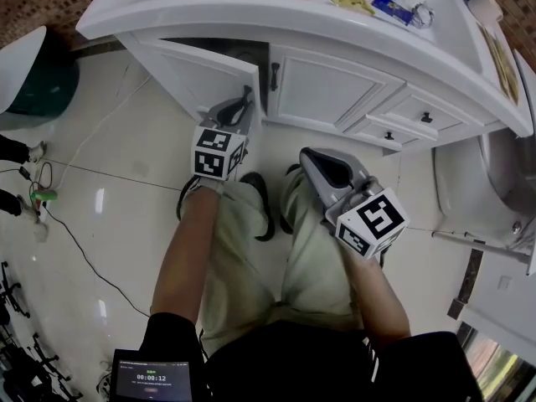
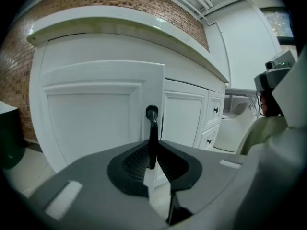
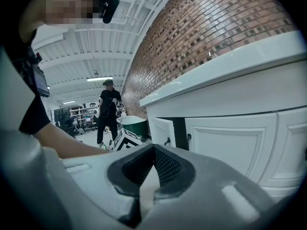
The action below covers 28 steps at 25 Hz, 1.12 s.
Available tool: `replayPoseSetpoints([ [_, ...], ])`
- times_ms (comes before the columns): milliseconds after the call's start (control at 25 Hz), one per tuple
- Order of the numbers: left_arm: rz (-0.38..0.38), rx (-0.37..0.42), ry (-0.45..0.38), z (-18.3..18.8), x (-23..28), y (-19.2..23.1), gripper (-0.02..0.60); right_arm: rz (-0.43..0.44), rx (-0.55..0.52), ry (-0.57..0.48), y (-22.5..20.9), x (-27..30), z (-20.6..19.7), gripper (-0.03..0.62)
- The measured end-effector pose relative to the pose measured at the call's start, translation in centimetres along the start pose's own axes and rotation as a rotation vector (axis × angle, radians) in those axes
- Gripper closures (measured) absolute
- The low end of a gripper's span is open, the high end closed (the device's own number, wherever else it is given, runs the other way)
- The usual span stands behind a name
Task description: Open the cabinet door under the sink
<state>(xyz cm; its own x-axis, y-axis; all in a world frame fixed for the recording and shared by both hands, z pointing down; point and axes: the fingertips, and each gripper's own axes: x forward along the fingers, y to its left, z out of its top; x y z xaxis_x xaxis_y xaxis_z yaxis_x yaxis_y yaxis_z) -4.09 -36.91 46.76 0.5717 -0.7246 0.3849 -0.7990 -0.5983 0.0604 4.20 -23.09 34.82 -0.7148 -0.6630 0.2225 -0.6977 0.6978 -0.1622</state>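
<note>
The left gripper (image 2: 152, 159) has its jaws narrowly closed on the black handle (image 2: 152, 123) just ahead of it, so a pull can swing the ajar cabinet door (image 2: 91, 114) wider, while the right gripper (image 3: 151, 169) hangs alongside, closed and empty

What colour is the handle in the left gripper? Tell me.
Black handle, best in the left gripper view.

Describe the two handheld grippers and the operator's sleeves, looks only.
Both the left gripper and right gripper have smooth grey moulded shells tapering to two jaws, lined with black ribbed pads. Each carries a white cube printed with black square markers. No cables show. The person wears a black short sleeve; the forearms are bare.
</note>
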Motion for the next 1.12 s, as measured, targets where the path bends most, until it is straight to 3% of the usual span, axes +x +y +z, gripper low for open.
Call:
replayPoseSetpoints([
  [480, -0.107, 0.060, -0.008, -1.9, -4.4, -0.3, 0.522, 0.032, -0.042, 0.038, 3.3, 3.3, -0.1, 0.602],
  [1120, -0.078, 0.010, -0.114, -4.4, -10.1, 1.0, 0.522, 0.057, -0.078, 0.088, 6.4, 6.5, -0.9, 0.602],
])
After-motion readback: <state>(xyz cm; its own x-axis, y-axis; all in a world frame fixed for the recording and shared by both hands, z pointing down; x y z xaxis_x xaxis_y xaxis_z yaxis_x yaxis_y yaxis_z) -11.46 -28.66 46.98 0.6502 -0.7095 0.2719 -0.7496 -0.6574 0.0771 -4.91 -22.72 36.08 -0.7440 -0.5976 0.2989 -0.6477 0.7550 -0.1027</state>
